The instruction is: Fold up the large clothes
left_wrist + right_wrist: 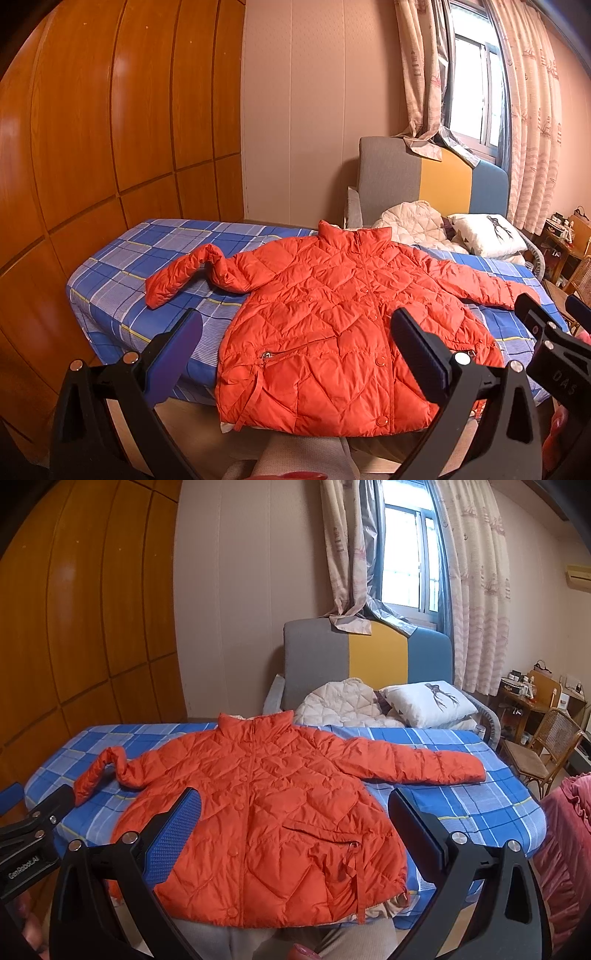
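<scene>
An orange quilted puffer jacket (325,325) lies front up and buttoned on the blue plaid bed (122,258), collar toward the far side. Its left sleeve (184,273) is bent back; its right sleeve (417,764) stretches out straight. The jacket also shows in the right wrist view (266,812). My left gripper (295,347) is open and empty, held above the jacket's hem. My right gripper (295,827) is open and empty above the hem too, and shows at the right edge of the left wrist view (546,325).
A wooden wardrobe (110,129) stands left of the bed. A grey, yellow and blue headboard (369,657), a white quilt (340,701) and a pillow (428,701) lie behind. A wicker chair (543,746) and a desk (532,698) stand at the right. A pink cloth (565,842) hangs near right.
</scene>
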`<act>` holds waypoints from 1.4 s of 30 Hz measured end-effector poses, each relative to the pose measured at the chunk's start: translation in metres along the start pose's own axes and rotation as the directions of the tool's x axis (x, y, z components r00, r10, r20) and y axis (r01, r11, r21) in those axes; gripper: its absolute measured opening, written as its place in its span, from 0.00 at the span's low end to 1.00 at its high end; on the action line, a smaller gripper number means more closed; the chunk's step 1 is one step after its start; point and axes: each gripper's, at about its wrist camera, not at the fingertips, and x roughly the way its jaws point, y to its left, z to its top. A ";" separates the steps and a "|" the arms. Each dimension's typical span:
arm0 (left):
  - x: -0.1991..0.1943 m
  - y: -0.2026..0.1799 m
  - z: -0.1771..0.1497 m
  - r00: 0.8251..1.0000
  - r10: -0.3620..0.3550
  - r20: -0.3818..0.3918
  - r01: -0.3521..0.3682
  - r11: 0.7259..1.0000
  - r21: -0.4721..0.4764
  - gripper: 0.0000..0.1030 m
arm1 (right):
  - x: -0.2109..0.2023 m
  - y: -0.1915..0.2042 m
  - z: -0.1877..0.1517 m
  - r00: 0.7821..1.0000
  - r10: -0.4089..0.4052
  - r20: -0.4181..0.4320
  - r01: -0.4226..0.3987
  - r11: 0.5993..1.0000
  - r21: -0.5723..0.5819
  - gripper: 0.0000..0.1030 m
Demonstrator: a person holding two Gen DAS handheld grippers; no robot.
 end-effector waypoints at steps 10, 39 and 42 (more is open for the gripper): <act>0.000 0.002 0.000 1.000 0.005 0.013 -0.005 1.000 -0.010 0.98 | -0.001 0.001 -0.001 1.000 0.012 0.004 -0.012 1.000 0.004 0.97; 0.000 -0.002 -0.008 0.999 -0.021 0.025 0.021 1.000 -0.005 0.98 | -0.005 0.000 0.000 1.000 0.011 0.019 -0.011 1.000 0.013 0.97; -0.001 -0.002 -0.008 0.999 -0.028 0.029 0.028 1.000 -0.002 0.98 | -0.004 0.000 0.000 1.000 0.010 0.016 -0.010 1.000 0.016 0.97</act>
